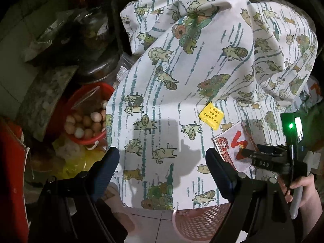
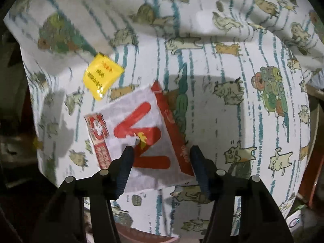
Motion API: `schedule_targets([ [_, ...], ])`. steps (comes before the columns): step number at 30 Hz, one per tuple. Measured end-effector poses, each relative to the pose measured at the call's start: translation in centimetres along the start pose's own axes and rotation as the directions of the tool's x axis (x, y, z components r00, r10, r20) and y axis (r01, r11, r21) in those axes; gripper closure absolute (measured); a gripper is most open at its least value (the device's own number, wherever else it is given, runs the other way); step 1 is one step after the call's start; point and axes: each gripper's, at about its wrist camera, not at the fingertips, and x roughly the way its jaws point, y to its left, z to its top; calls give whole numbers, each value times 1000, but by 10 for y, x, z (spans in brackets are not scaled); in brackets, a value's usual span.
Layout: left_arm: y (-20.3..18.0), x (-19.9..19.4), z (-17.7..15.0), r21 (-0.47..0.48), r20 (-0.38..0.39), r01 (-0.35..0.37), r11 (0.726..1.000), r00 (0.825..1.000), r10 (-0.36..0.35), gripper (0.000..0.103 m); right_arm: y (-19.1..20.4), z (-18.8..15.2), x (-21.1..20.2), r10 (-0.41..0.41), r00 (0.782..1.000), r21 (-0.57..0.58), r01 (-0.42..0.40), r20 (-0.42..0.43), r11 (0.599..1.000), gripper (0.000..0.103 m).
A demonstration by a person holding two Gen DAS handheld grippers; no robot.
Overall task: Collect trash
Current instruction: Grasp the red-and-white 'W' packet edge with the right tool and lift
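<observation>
A white paper wrapper [image 2: 141, 133] with big red marks lies flat on the cat-print cloth [image 2: 222, 121]. My right gripper [image 2: 162, 162] points down over it, jaws apart. One finger overlaps the wrapper's white part, the other stands at its red edge, and neither pad visibly presses it. A small yellow packet [image 2: 103, 77] lies on the cloth just beyond. In the left wrist view the same wrapper [image 1: 228, 141] and yellow packet [image 1: 210, 117] show at right, with the right gripper [image 1: 248, 154] reaching onto the wrapper. My left gripper [image 1: 162, 162] hangs open above bare cloth, holding nothing.
A pink mesh basket [image 1: 198, 220] stands on the tiled floor below the cloth's near edge. Left of the cloth sit a red bucket [image 1: 81, 141] of eggs, yellow plastic [image 1: 81, 162] and dark pots [image 1: 97, 64]. A person's hand [image 1: 303, 190] holds the right gripper.
</observation>
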Motion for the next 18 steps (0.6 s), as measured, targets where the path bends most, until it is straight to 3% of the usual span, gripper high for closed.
schedule_targets([
  [1,0,1,0,-1,-3,0,1000,1000,0,17,5,-2,1,-25,1000,-31,25,5,999,45],
  [3,-1,4,0,-4,-10,0,1000,1000,0,17,14,-5,1,-90,996,-78,92,23,993,61],
  [5,-2,5,0,-2,-13,-4,1000,1000,4,17,15,-6,0,-88,996,-75,89,24,993,92],
  [6,-3,5,1,0,-14,-5,1000,1000,5,17,14,-7,0,-62,998,-60,62,13,996,95],
  [11,-9,2,1,19,-5,-8,1000,1000,8,17,10,-9,-20,71,996,23,-72,52,997,99],
  [14,-12,1,1,33,1,-12,999,1000,12,17,16,-13,-52,129,981,9,-131,142,991,99],
  [18,-12,2,1,27,-5,-2,1000,1000,2,17,32,-24,-98,158,951,-61,-147,264,987,99],
])
